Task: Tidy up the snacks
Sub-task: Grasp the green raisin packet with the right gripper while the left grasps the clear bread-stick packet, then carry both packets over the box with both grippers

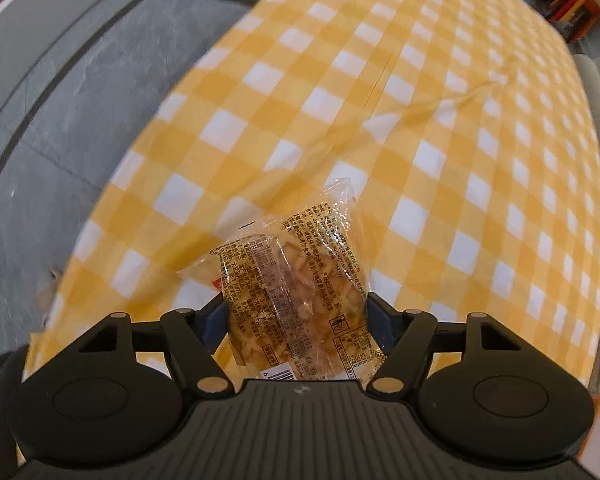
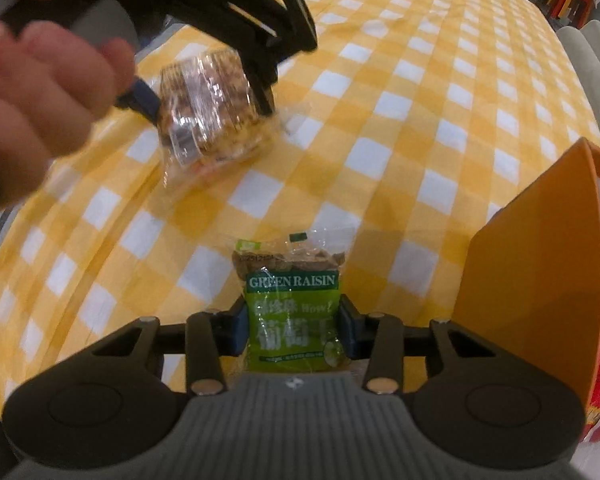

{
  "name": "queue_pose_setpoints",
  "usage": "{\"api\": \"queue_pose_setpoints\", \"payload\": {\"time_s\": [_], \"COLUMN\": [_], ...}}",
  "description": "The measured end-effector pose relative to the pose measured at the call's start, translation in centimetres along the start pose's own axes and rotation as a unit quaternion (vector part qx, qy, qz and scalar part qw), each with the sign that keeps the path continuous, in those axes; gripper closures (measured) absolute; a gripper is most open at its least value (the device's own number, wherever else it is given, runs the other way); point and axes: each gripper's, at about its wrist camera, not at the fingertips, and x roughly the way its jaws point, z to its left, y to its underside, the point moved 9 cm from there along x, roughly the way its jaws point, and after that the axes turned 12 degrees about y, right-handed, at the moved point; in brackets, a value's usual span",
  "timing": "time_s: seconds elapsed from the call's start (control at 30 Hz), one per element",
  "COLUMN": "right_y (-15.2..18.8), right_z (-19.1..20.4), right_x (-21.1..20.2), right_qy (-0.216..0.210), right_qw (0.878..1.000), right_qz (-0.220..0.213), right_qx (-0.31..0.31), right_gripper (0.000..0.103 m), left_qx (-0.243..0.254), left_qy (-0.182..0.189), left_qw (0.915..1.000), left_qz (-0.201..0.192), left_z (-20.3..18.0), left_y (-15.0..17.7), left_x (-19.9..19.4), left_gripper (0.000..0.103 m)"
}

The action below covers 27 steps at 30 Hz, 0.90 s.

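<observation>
Left wrist view: mounted just behind the left gripper [image 1: 296, 316], angled steeply down, close over the yellow-and-white checked tablecloth [image 1: 420, 120], grey floor at upper left. Right wrist view: same mounting behind the right gripper [image 2: 292, 328], also steeply down and close. Shared: the tablecloth, and the clear-wrapped pastry packet [image 1: 296, 300], seen from the side at upper left.

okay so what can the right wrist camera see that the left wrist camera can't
Only the right wrist view shows the green raisin packet in the right hand-held gripper, the orange box, and a hand. Only the left wrist view shows grey floor. Both show the clear-wrapped pastry in the left hand-held gripper and the checked tablecloth.
</observation>
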Motion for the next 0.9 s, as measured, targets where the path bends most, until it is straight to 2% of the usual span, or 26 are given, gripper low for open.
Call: {"api": "queue_pose_setpoints", "payload": {"time_s": [0.17, 0.3, 0.63, 0.8, 0.9], "right_y": [0.7, 1.0, 2.4, 3.2, 3.7], "right_z": [0.0, -0.4, -1.6, -3.2, -4.9], "right_x": [-1.5, -3.2, -9.7, -13.9, -16.3], "right_qy": [0.006, -0.006, -0.023, -0.028, -0.025], "right_qw": [1.0, 0.999, 0.995, 0.988, 0.982], "right_qz": [-0.014, -0.027, -0.084, -0.125, -0.153], "right_qx": [0.004, 0.024, 0.05, 0.081, 0.104], "right_gripper": [0.062, 0.062, 0.063, 0.063, 0.063], "left_qx": [0.025, 0.032, 0.057, 0.084, 0.094], "left_qy": [0.014, 0.055, 0.119, 0.139, 0.138], "left_qw": [0.9992, 0.996, 0.9797, 0.9696, 0.9647], "left_qz": [-0.028, -0.063, -0.151, -0.183, -0.204], "left_z": [-0.1, 0.1, -0.6, -2.2, -3.2], "left_y": [0.1, 1.2, 5.3, 7.8, 9.5], "left_x": [-3.1, -6.3, -15.2, -19.2, -21.1], "left_gripper": [0.022, 0.022, 0.023, 0.023, 0.023]}}
